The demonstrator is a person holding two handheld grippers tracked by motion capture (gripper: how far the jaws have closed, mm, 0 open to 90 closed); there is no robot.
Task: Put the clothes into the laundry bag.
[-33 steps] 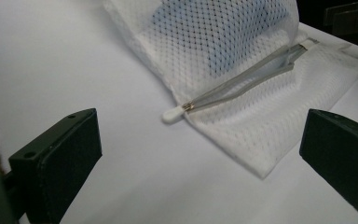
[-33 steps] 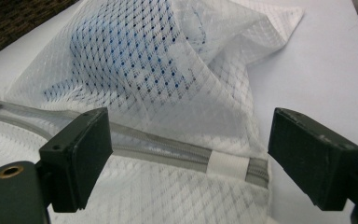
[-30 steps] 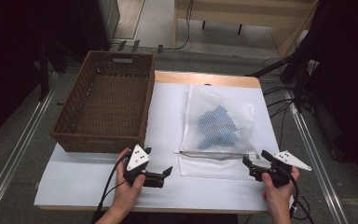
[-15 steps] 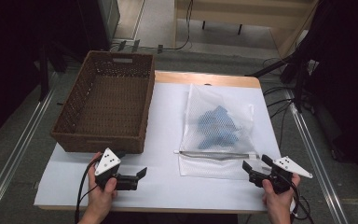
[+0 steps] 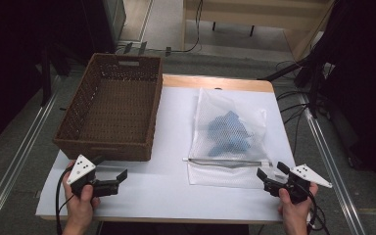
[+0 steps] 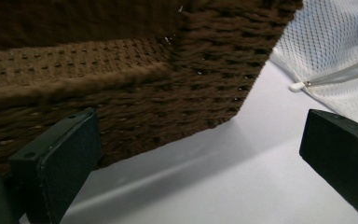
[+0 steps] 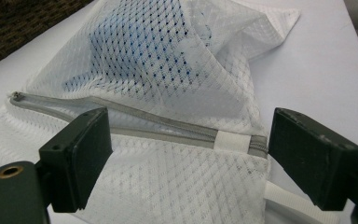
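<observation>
A white mesh bag (image 5: 235, 115) lies flat on the white table (image 5: 171, 147), with a blue cloth (image 5: 227, 132) inside it. Its grey zipper (image 5: 227, 160) runs across the near end. My right gripper (image 5: 271, 171) is open just short of the bag's near right corner. In the right gripper view the jaws stand wide on either side of the zipper (image 7: 168, 123), with the mesh bag (image 7: 168, 60) and blue cloth (image 7: 135, 51) beyond, and the right gripper (image 7: 193, 140) holds nothing. My left gripper (image 5: 111, 169) is open and empty before the brown wicker basket (image 5: 112, 147).
In the left gripper view the basket's front wall (image 6: 121, 93) stands close ahead of the left gripper (image 6: 200, 140), and the bag's zipper end (image 6: 298, 86) lies off to the right. The basket holds nothing. Cables and dark stands lie beyond the table's right edge.
My left hand has carried its gripper leftward along the table's front edge, ending before the basket's near wall. The right gripper has drawn back slightly. The bag lies as before.
</observation>
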